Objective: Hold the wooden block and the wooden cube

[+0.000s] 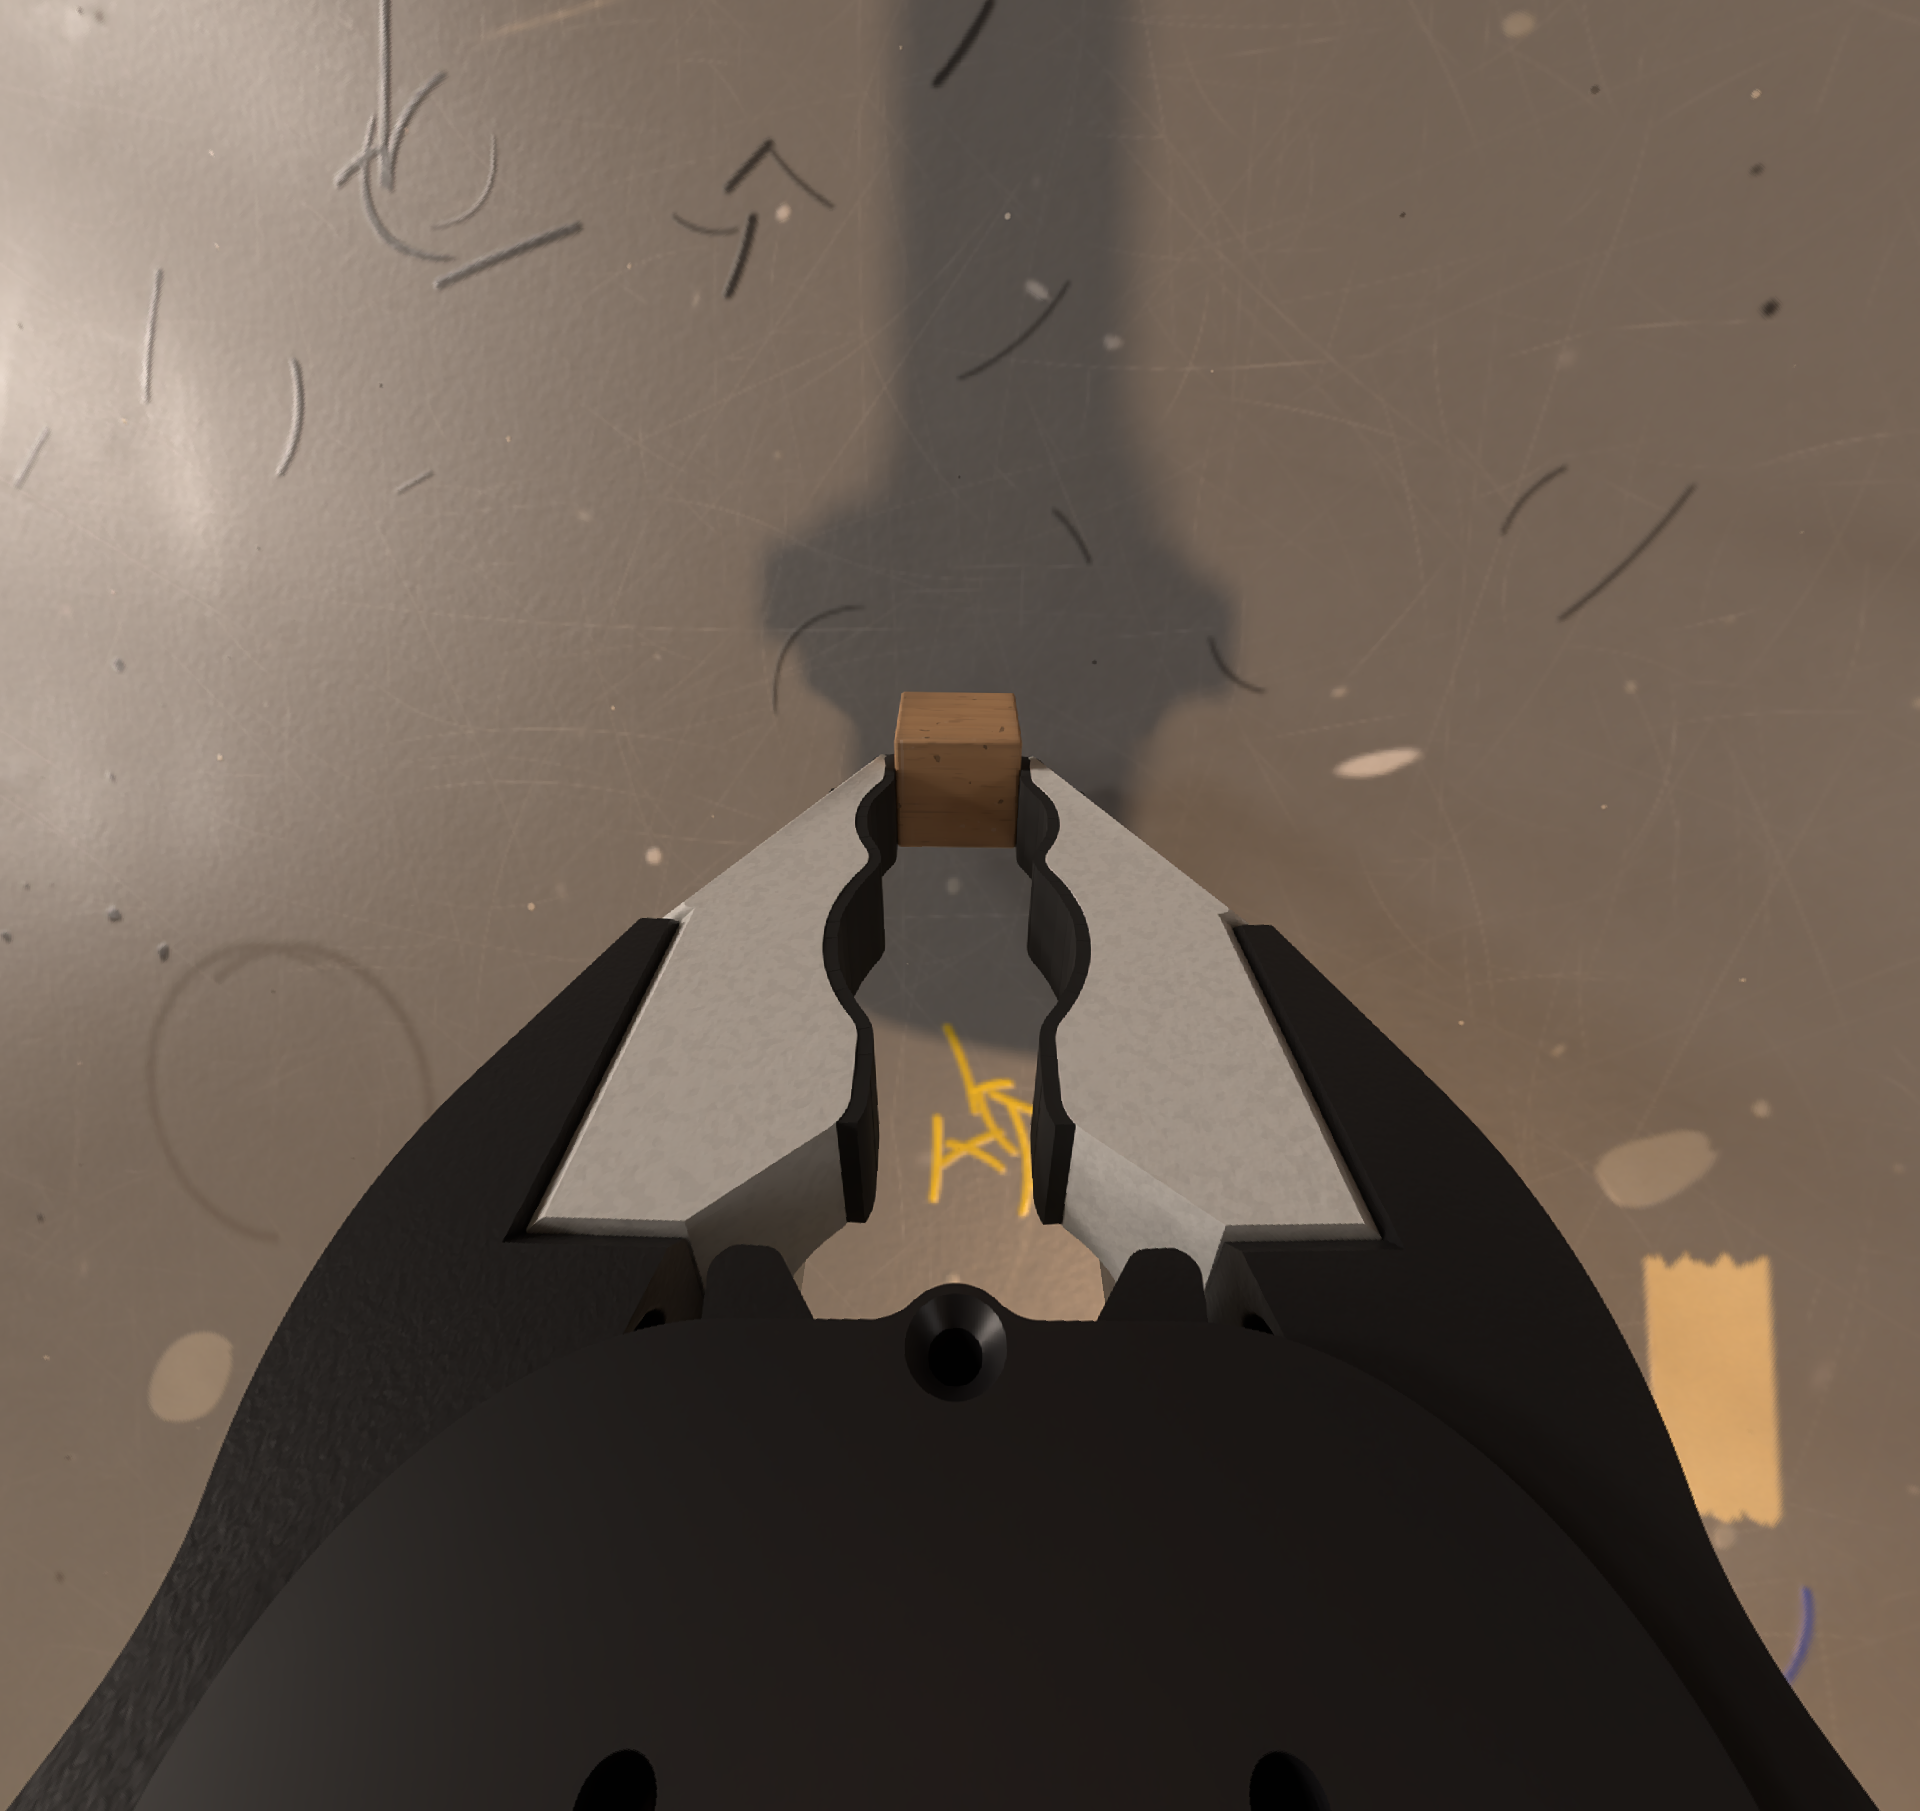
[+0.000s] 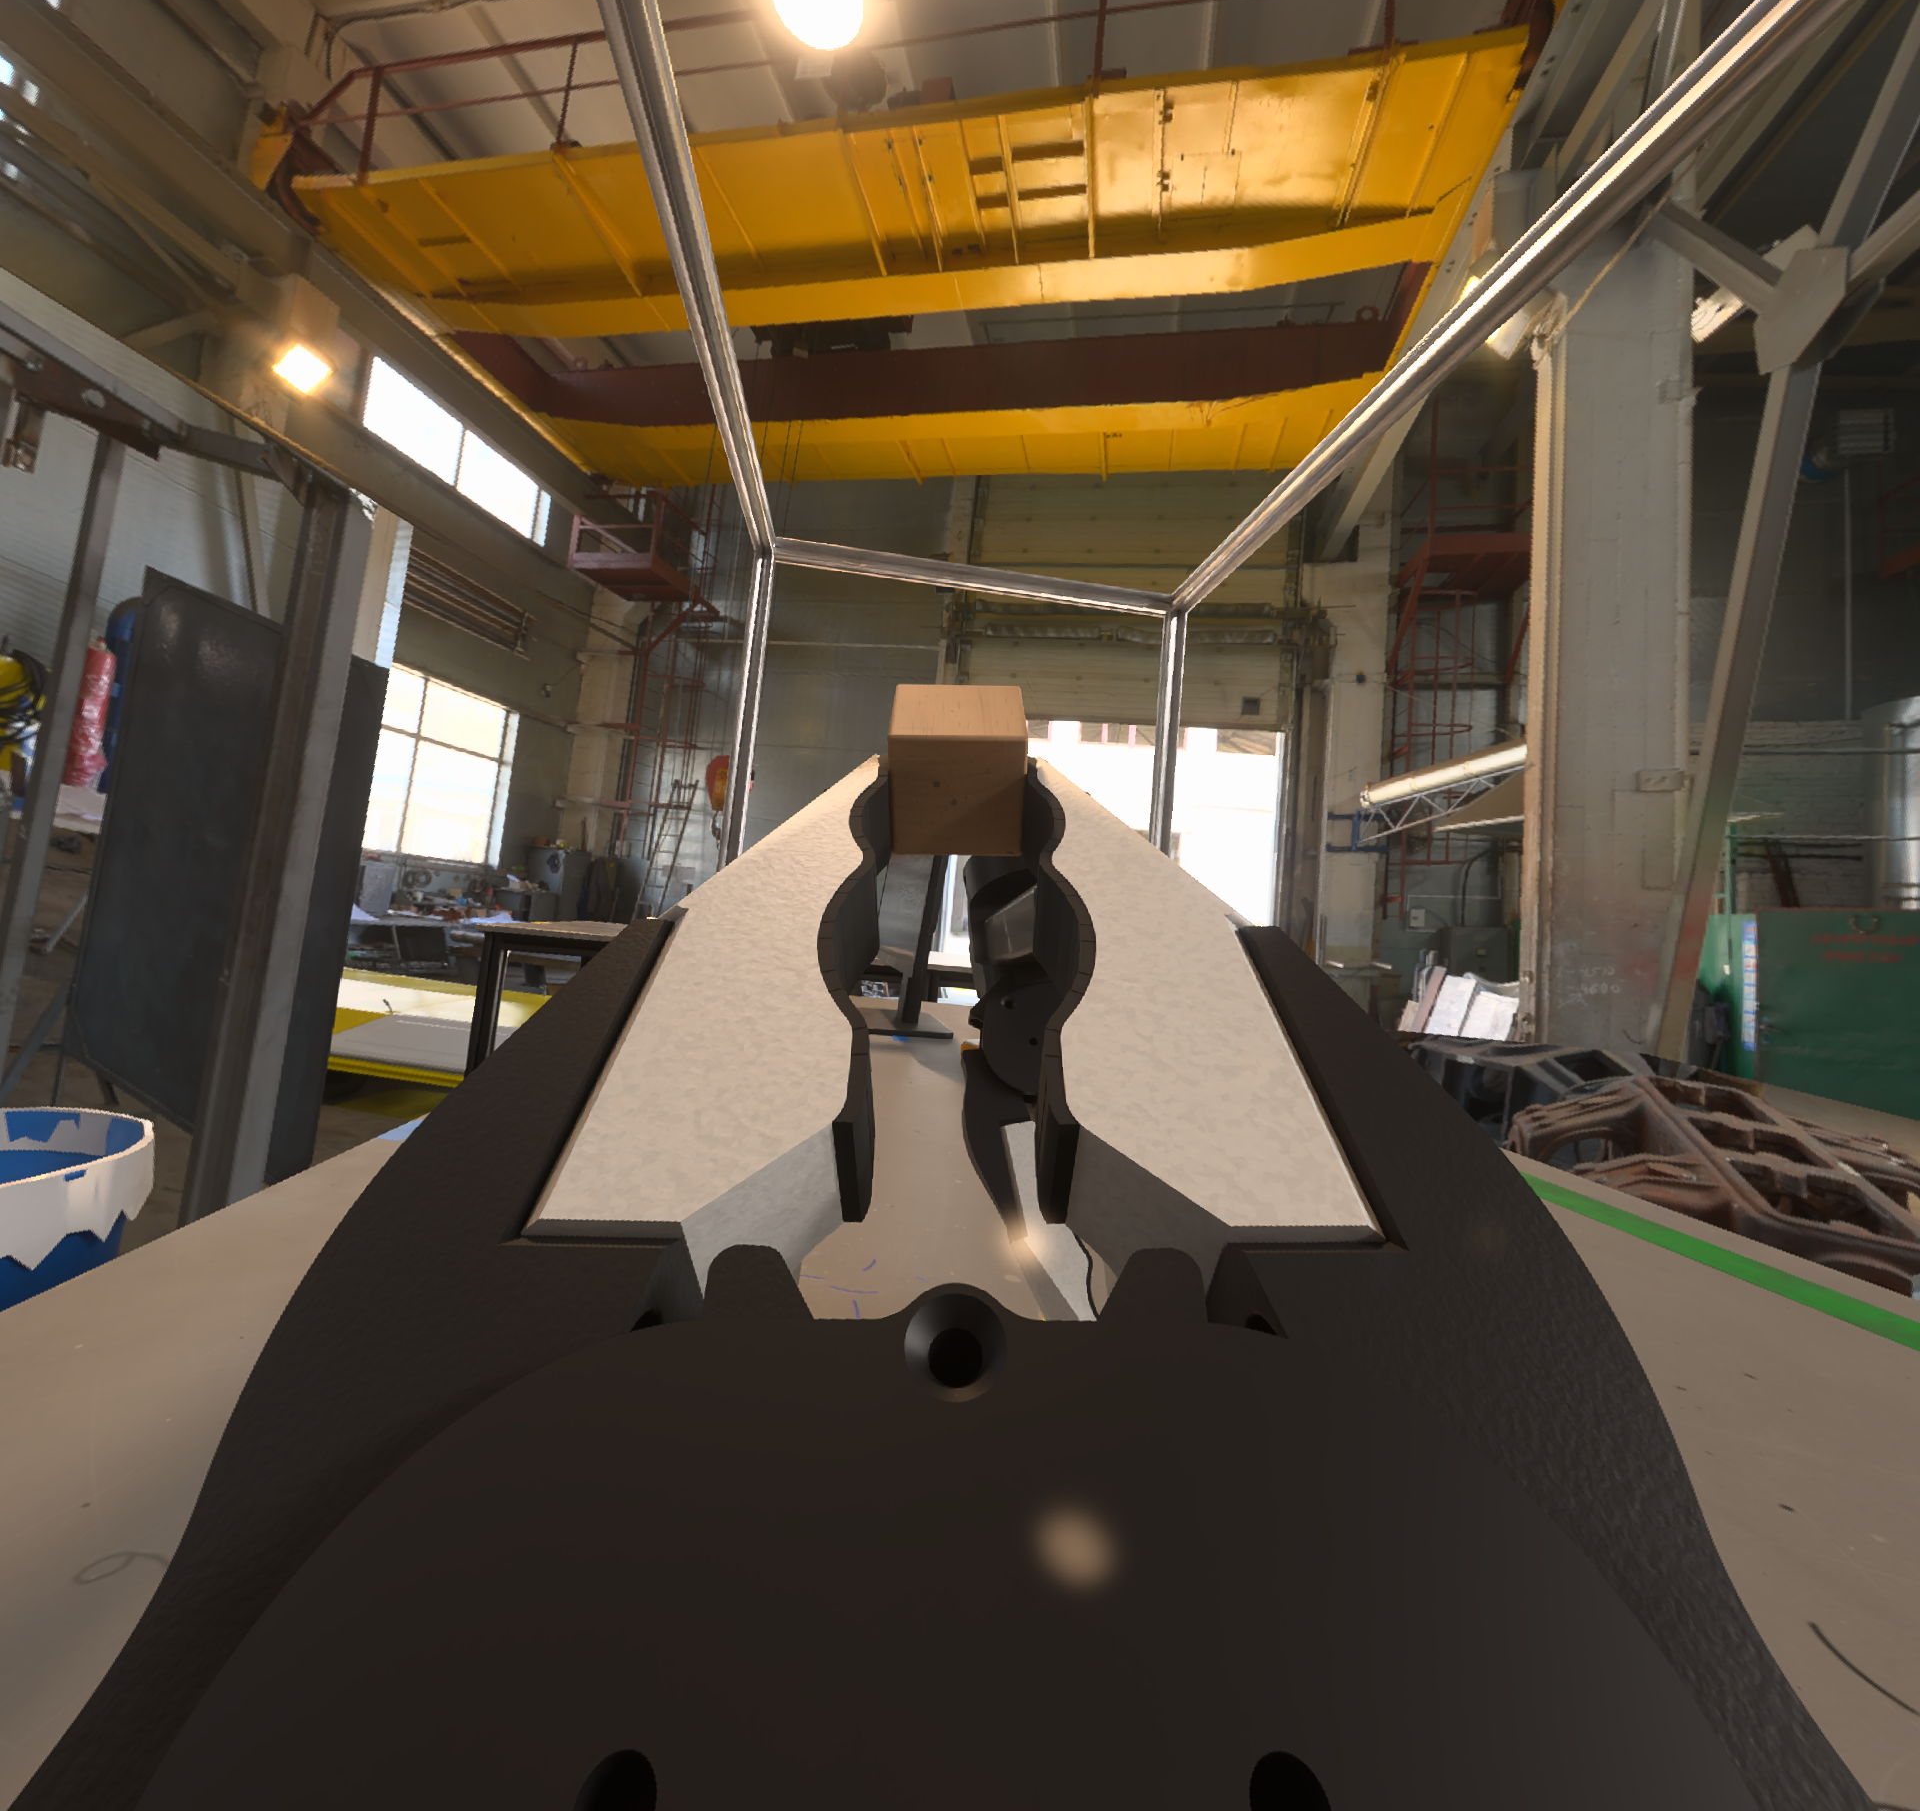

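Scuffed grey table [image 1: 416, 618] below; yellow crane [image 2: 935, 203] spans the workshop overhead.

Cube [image 1: 955, 770] between left claw [image 1: 955, 805] tips, above table [image 1: 416, 618].

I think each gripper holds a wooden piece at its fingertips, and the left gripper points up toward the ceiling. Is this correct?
One part is wrong: the left gripper, shut on the small wooden cube, points down at the scratched table, as the left wrist view shows. The right gripper does hold the wooden block at its fingertips.
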Controlling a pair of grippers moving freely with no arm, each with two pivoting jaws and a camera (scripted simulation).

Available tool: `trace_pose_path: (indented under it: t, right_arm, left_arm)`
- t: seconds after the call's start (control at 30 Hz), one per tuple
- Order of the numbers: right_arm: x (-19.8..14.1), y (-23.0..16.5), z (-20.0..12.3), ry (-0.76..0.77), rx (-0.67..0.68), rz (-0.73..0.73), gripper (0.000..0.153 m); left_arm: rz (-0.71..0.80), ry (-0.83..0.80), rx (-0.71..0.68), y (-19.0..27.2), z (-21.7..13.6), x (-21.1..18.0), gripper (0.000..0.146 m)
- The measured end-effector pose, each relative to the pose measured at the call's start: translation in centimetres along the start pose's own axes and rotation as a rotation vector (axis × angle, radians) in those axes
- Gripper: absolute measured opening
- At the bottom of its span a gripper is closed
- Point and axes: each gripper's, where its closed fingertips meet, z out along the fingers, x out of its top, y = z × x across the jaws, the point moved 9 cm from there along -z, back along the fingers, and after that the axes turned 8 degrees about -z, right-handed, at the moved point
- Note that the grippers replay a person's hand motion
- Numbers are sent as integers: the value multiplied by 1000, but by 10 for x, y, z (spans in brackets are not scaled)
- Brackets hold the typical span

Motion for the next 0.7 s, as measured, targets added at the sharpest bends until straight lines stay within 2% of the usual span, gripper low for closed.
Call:
trace_pose_path:
  t: [0.17, 0.5, 0.7]
  right_arm:
    - [0, 0, 0, 4, -2, -1, 24]
    - [-1, 0, 0, -2, -5, 0, 24]
    - [-1, 1, 0, -6, -13, -5, 24]
  left_arm:
    - [104, 29, 60, 5, -1, 2, 21]
    - [26, 38, -83, 2, 6, 5, 21]
    - [42, 106, -18, 6, 11, 6, 21]
